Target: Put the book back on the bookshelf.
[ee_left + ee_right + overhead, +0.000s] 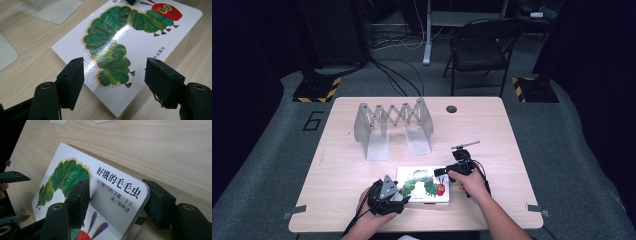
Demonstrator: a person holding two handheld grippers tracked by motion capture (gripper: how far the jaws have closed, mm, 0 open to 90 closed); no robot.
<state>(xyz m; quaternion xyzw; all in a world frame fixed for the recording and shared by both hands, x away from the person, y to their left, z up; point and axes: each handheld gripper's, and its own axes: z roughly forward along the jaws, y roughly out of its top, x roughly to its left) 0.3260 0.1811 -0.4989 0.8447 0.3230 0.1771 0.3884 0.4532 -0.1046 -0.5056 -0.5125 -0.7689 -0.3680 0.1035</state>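
A white picture book [422,186] with a green caterpillar on its cover lies at the front middle of the wooden table [337,165]. My left gripper [403,198] is at the book's near left corner. In the left gripper view its jaws [115,75] stand apart above that corner of the book [140,42], pressing on nothing. My right gripper [444,173] is at the book's far right corner. In the right gripper view [118,200] one jaw rests on the cover [117,187] and the other presses the rounded corner's edge, which looks slightly raised.
A grey metal expanding rack [394,125] stands at the back middle of the table; its flat base plates [50,10] lie just beyond the book. A round hole [451,109] is near the far edge. A black folding chair [479,50] stands behind the table.
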